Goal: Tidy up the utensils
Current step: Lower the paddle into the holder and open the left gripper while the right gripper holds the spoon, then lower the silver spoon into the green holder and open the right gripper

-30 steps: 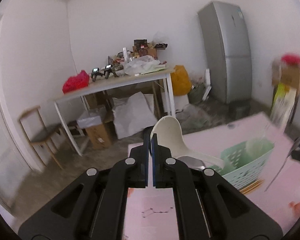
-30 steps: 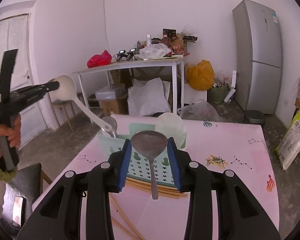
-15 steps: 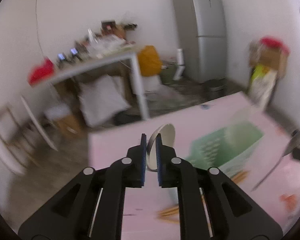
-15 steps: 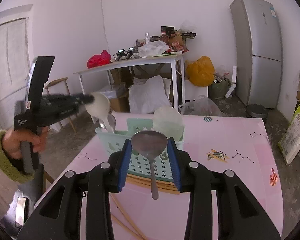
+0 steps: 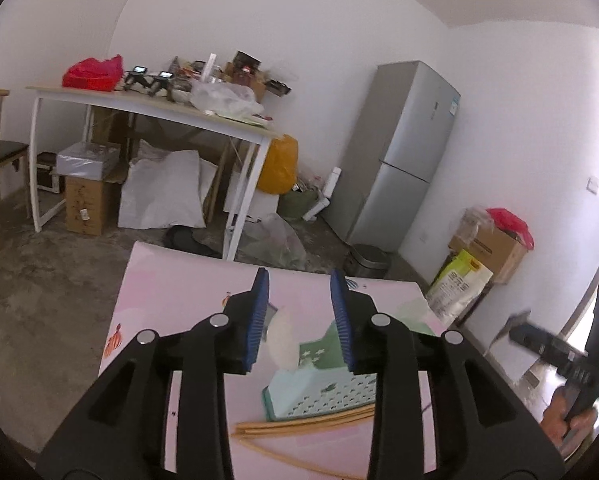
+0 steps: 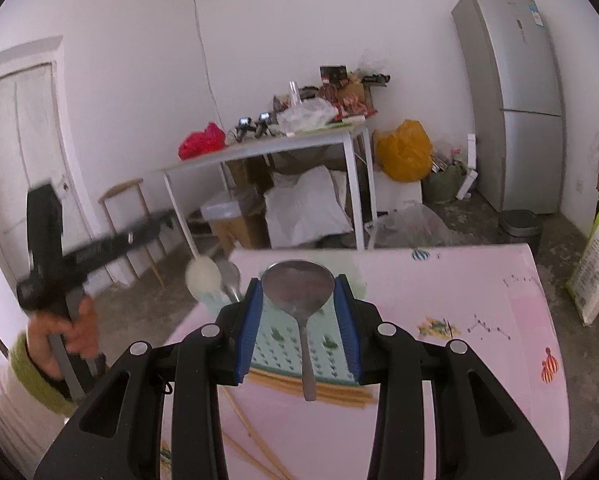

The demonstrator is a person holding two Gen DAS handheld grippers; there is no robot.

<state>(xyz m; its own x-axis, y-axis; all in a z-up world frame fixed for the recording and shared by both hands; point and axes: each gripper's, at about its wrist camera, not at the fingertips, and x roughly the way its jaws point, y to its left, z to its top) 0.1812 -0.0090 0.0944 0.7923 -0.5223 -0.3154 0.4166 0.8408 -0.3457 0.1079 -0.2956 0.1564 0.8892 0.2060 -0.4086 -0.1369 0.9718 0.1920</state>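
A white spoon [image 5: 280,336], blurred, stands in the left end of the mint-green basket [image 5: 319,388] on the pink table [image 5: 187,280]. My left gripper [image 5: 299,274] hangs over it, its jaws opening, the pads clear of the spoon. From the right wrist view the white spoon [image 6: 203,280] leans beside a metal spoon [image 6: 229,276] in the basket [image 6: 291,346], and a hand holds the left gripper [image 6: 165,216] to the left. My right gripper [image 6: 298,282] is shut on the bowl of a metal ladle spoon [image 6: 305,360], handle hanging down.
Wooden chopsticks [image 5: 307,424] lie along the basket's near side, and more chopsticks [image 6: 251,440] lie loose on the pink table [image 6: 459,360]. Behind stand a cluttered white table [image 5: 159,112], a fridge [image 5: 403,152], a chair [image 6: 131,208], bags and boxes.
My left gripper, earlier shut on the white spoon's bowl, swung and rolled over the basket and opened; the spoon now sits in the basket. The right gripper keeps the metal spoon, hardly moved.
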